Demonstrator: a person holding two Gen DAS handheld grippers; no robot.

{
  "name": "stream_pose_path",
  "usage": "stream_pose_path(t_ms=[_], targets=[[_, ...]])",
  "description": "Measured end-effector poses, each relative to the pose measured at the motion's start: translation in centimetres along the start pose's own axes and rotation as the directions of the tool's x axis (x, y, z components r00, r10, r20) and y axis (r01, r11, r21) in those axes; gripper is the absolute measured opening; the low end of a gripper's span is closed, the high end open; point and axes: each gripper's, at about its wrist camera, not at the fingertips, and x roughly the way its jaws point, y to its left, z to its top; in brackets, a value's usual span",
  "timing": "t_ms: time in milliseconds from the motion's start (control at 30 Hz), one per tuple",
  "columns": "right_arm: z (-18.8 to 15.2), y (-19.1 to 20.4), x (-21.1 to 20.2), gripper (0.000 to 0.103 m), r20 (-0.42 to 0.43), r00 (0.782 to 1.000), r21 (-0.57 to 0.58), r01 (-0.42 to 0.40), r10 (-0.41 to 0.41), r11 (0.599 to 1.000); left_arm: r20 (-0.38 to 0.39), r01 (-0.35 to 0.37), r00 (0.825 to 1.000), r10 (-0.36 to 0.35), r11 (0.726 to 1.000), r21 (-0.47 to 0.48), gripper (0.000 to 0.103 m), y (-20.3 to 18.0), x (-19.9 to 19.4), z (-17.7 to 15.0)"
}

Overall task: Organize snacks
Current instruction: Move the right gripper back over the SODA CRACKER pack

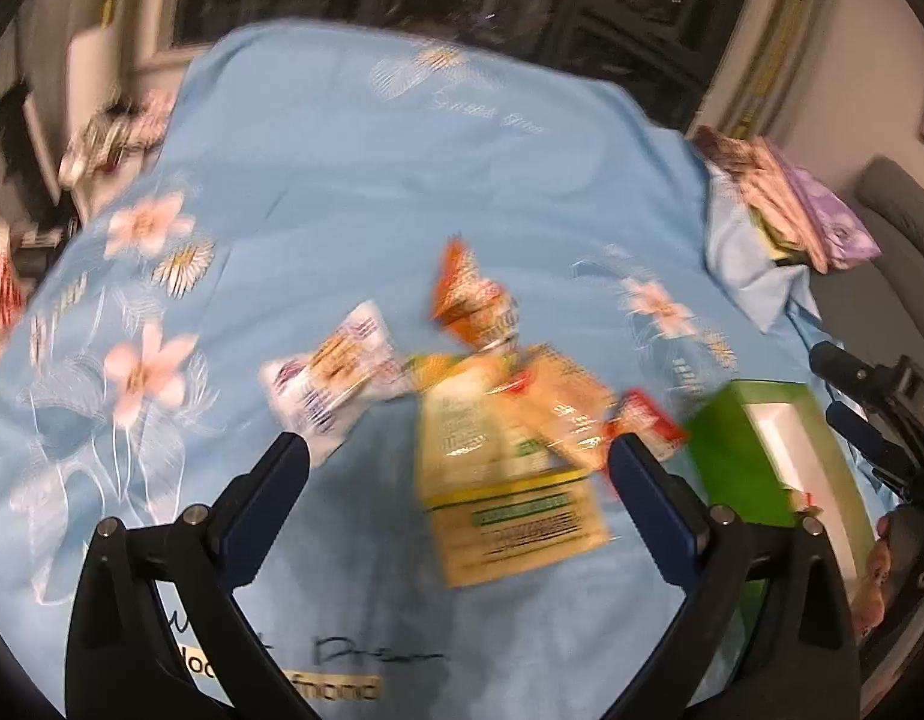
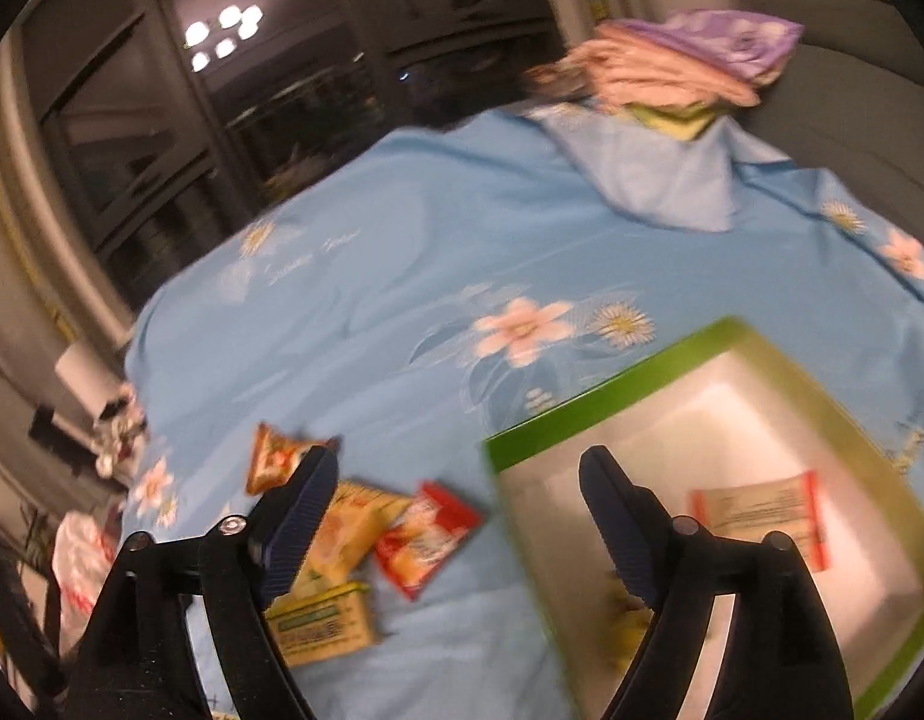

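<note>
Crinkly yellow, orange, red and white snack packets (image 1: 510, 456) lie blurred at centre frame on the pale blue floral cloth (image 1: 354, 180). The green-rimmed white box (image 2: 732, 480), lower right, holds one red-edged packet (image 2: 762, 510). The left gripper (image 1: 459, 450) and the right gripper (image 2: 456, 468) both gape released, grasping nothing.

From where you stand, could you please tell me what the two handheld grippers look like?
Both look alike. The left gripper and the right gripper each have two black angular linkage arms joined by silver pivot pins, ending in dark blue ribbed pads on the jaws. No cables or sleeves are visible.

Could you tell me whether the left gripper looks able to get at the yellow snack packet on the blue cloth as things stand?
Probably yes. The left gripper is open and empty, and the yellow snack packet lies flat between and just beyond its fingers, with nothing over it.
</note>
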Motion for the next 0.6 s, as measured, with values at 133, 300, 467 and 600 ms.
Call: stream_pose_path(t_ms=[133,300,467,600], targets=[[-1.4,3.3,1.8,0.084,-0.023,1.0,-0.08,-0.011,0.009,0.997,-0.029,-0.021,0.999,0.019,0.997,-0.07,0.099,1.9,1.0,0.0],[-2.8,5.6,3.5,0.084,-0.077,0.994,-0.139,-0.084,0.074,0.987,-0.077,-0.027,0.997,0.021,0.996,-0.081,0.099,2.0,2.6,-0.3],[-4.1,6.3,5.6,0.084,-0.162,0.98,-0.134,-0.135,0.113,0.982,-0.104,-0.023,0.995,0.015,0.997,-0.077,0.099,2.1,3.1,-0.7],[-5.1,5.9,7.5,0.084,-0.254,0.952,-0.059,-0.189,0.168,0.98,-0.129,0.005,0.992,-0.014,0.997,-0.076,0.097,1.6,3.4,-1.2]])
